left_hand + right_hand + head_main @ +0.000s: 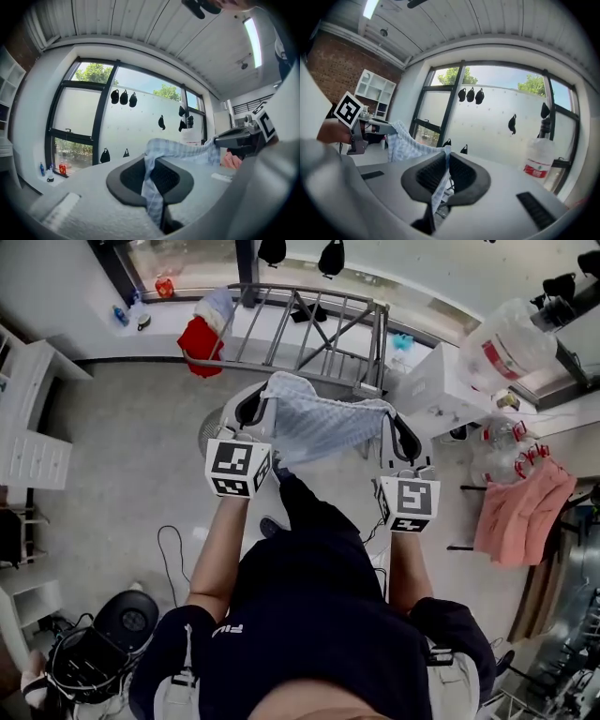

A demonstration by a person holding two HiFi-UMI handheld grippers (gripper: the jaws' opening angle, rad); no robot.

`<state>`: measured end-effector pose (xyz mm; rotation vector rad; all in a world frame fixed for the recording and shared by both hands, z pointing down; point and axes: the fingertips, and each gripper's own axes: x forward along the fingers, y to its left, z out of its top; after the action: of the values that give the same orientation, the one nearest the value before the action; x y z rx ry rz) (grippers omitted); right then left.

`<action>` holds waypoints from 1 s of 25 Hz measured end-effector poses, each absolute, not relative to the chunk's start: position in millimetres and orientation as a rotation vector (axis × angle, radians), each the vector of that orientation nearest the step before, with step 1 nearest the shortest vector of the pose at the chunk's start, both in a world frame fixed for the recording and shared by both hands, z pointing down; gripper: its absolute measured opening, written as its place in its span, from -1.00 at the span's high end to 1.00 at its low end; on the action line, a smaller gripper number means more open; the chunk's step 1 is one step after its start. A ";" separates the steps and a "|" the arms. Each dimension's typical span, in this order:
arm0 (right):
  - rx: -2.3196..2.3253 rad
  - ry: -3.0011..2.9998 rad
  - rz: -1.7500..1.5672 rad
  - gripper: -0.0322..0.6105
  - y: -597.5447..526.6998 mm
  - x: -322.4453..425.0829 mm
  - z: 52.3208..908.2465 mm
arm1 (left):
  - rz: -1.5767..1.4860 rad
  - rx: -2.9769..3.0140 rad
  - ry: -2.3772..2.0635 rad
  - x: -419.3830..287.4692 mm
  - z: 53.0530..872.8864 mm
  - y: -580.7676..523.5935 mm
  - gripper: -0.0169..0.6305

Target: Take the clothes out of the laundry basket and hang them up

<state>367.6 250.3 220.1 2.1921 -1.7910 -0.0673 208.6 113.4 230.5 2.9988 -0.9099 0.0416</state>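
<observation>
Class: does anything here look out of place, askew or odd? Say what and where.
Only the red garment, bunched in a heap at the left end of the drying rack instead of spread over its bars. The blue cloth looks fine.

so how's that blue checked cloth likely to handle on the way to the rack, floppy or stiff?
Probably floppy: the blue checked cloth sags and folds between the left gripper and right gripper. Likely light: thin edges pinched in shut fingers carry it all. It may bunch when draped on the drying rack, so keep it spread.
</observation>
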 end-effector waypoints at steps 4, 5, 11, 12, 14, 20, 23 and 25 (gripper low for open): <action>2.217 -1.702 -0.107 0.82 256.2 389.6 202.4 | 0.059 2.990 -0.850 235.8 222.8 114.3 0.86; 2.225 -1.691 -0.102 0.82 247.6 393.6 197.0 | 0.067 2.986 -0.832 240.2 220.1 105.6 0.86; 2.268 -1.624 -0.131 0.82 182.3 419.8 174.8 | 0.094 3.025 -0.742 262.9 206.5 42.4 0.86; 2.269 -1.623 -0.134 0.82 182.7 432.4 173.0 | 0.101 3.029 -0.736 274.4 205.2 43.9 0.86; 2.270 -1.627 -0.151 0.82 186.7 463.7 167.3 | 0.110 3.045 -0.729 303.6 199.9 50.7 0.86; 2.278 -1.664 -0.188 0.82 169.3 555.8 149.3 | 0.134 3.105 -0.724 389.8 177.6 39.6 0.86; 2.265 -1.693 -0.214 0.81 140.5 588.4 138.4 | 0.138 3.123 -0.726 418.1 166.8 9.7 0.85; 2.246 -1.715 -0.231 0.81 115.4 604.6 132.0 | 0.135 3.129 -0.735 434.1 158.4 -17.0 0.86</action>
<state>604.6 115.4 132.0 2.2459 -1.7151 -0.2315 434.1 -17.0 158.4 3.1288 -0.7347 0.1349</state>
